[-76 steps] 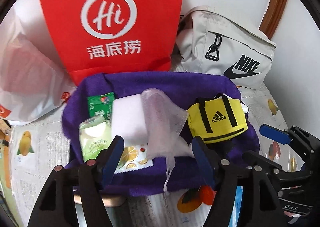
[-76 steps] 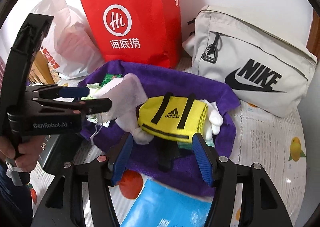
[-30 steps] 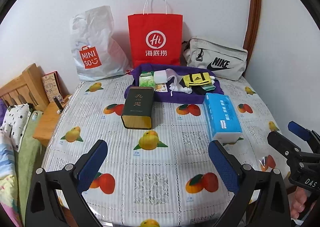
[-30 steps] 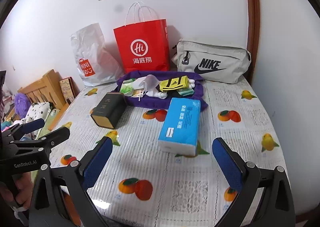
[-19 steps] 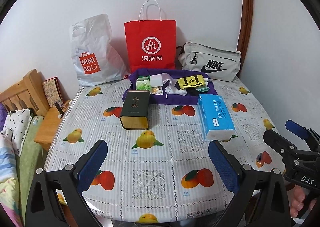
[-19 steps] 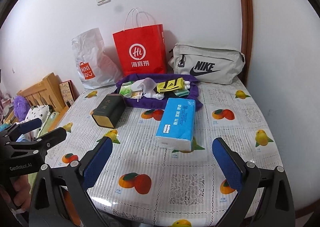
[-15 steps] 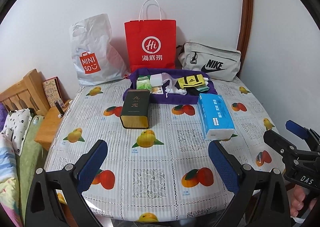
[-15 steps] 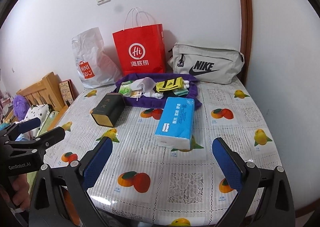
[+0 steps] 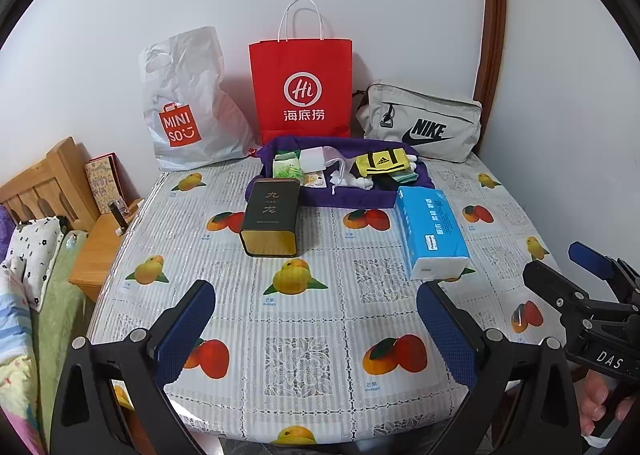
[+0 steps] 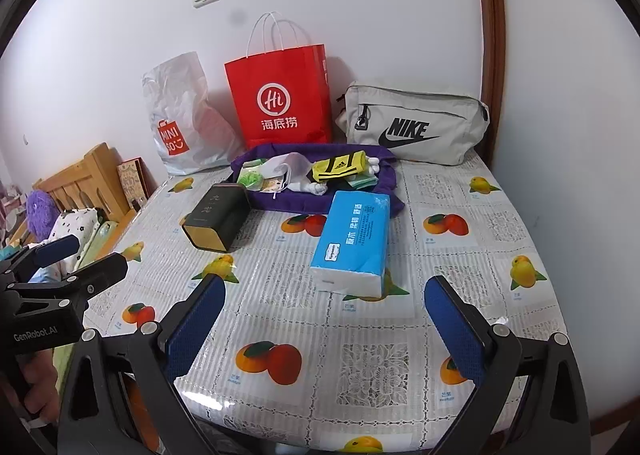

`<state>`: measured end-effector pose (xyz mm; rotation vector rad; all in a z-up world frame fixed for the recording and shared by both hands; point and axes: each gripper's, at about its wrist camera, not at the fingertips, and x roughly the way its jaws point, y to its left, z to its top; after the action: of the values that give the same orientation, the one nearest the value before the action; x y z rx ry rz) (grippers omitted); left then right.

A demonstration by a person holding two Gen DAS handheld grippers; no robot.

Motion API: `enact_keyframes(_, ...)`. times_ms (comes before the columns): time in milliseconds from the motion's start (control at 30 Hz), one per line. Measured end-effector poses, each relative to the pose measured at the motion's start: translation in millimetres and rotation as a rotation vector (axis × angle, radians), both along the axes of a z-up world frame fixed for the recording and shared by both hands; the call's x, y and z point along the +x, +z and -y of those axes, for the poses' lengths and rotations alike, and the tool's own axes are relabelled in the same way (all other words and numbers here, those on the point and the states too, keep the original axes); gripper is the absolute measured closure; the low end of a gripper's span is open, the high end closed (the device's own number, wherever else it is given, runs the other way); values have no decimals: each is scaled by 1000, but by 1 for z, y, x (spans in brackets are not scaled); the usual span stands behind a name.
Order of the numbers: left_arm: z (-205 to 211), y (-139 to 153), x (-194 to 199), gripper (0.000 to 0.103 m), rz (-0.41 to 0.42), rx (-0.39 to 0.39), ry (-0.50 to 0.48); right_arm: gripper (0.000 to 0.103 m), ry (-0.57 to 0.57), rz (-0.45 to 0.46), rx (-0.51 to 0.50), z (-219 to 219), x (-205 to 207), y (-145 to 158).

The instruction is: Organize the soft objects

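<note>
Soft items sat bunched in the purple cloth tray (image 9: 280, 145) at the far side of the bench (image 9: 320, 319), yellow mini bag (image 9: 380, 163) on top, likely gathered there to keep them together. I held the left gripper (image 9: 316, 331) and right gripper (image 10: 324, 327) over the near edge, fingers (image 9: 184, 331) spread wide, released, touching nothing. Tissue pack (image 10: 352, 239) and dark tin (image 10: 218, 217) lay between.

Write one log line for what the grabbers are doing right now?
left gripper: open, empty | right gripper: open, empty | both at near table edge | soft items in purple tray | tissue pack outside tray
</note>
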<state>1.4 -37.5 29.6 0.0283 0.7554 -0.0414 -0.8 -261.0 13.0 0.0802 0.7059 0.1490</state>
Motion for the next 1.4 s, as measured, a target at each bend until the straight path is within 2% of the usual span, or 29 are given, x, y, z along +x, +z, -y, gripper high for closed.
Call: enact_keyframes(1400,-1,2,-2,1,-1,-1,4,4,6,9,-17,-1,-4,4)
